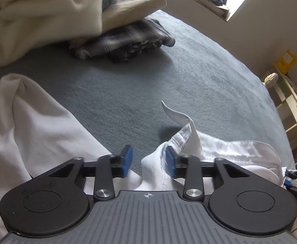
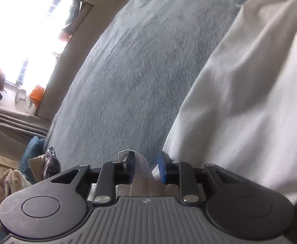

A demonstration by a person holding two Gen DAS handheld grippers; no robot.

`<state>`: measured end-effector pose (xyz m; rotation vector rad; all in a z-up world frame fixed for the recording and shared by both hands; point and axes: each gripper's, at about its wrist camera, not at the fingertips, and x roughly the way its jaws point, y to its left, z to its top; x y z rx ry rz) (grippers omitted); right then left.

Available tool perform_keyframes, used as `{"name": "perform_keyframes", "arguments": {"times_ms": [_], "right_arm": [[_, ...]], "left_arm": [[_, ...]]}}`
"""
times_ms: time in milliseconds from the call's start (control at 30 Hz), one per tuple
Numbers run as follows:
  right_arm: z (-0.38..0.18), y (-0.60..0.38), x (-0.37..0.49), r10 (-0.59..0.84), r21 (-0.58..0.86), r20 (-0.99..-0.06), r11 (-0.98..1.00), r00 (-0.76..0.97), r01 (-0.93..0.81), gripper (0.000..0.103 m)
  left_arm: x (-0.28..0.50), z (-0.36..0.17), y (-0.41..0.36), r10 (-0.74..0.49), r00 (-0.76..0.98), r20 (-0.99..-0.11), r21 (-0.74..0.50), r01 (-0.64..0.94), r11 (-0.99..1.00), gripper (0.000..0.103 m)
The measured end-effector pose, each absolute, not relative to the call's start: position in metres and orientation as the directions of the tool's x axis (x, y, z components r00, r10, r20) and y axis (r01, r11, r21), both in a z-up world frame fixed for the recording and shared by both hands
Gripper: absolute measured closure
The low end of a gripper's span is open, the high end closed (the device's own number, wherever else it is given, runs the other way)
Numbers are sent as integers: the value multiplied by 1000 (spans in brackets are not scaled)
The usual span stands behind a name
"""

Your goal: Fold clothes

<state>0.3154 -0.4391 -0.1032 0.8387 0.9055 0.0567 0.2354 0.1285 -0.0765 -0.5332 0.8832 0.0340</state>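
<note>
Here the white shirt (image 1: 189,142) lies rumpled, collar upturned, on grey bedding (image 1: 128,85).

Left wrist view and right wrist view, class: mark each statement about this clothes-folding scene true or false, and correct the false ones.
1. The white collared shirt lies on a grey-blue fleecy blanket. True.
2. The left gripper is clamped shut on the shirt. False: its jaws stand apart, with shirt fabric between them.
3. A dark plaid folded garment lies under the beige folded garment. True.
4. The right gripper has nothing between its jaws. False: white fabric sits between its open jaws.
5. The stack of clothes rests on a wooden floor. False: it sits on the blanket.
</note>
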Motion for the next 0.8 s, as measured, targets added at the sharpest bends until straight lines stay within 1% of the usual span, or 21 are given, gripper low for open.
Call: {"name": "perform_keyframes", "arguments": {"times_ms": [33,67,100,133,233,333,467,567,633,667,700,733,767,800], "right_arm": [[-93,-438,314,357,633,-679,728,642,265,56],[-82,-436,314,333,596,-687,767,646,238,53],[-71,-433,311,303,554,-689,806,659,208,52],[-59,-429,307,272,513,-681,840,680,177,52],[-26,-410,296,201,376,-647,923,736,78,51],[-12,-364,294,233,233,-642,967,730,-103,48],[-22,-284,291,243,13,-675,948,696,-318,48],[-39,-249,290,241,-44,-710,923,662,-383,49],[-50,-235,293,190,-115,-727,914,659,-390,50],[-55,-233,296,169,-132,-732,915,660,-382,51],[-59,-234,301,155,-128,-740,923,654,-363,58],[-61,-239,308,149,-96,-752,939,642,-331,63],[-64,-245,315,147,-62,-764,953,628,-298,77],[-64,-253,322,146,-29,-774,964,616,-265,93]], "left_arm": [[237,-75,129,-193,642,-742,-431,-237,870,52],[239,-73,130,-198,642,-741,-433,-231,871,46],[241,-72,131,-204,641,-740,-435,-225,872,41],[243,-70,132,-209,640,-739,-436,-219,873,40],[249,-67,134,-232,634,-738,-446,-200,873,38],[265,-77,128,-302,591,-748,-486,-179,855,36],[283,-95,113,-287,552,-783,-463,-209,861,36],[289,-97,103,-251,567,-785,-425,-197,884,37],[291,-95,99,-232,577,-783,-407,-193,893,42],[293,-95,97,-223,579,-784,-397,-192,897,53],[294,-95,96,-215,580,-785,-388,-191,901,62],[295,-96,95,-209,582,-786,-381,-190,905,66],[296,-96,95,-202,584,-786,-373,-188,909,80],[297,-97,94,-196,587,-785,-366,-184,912,88]]}}
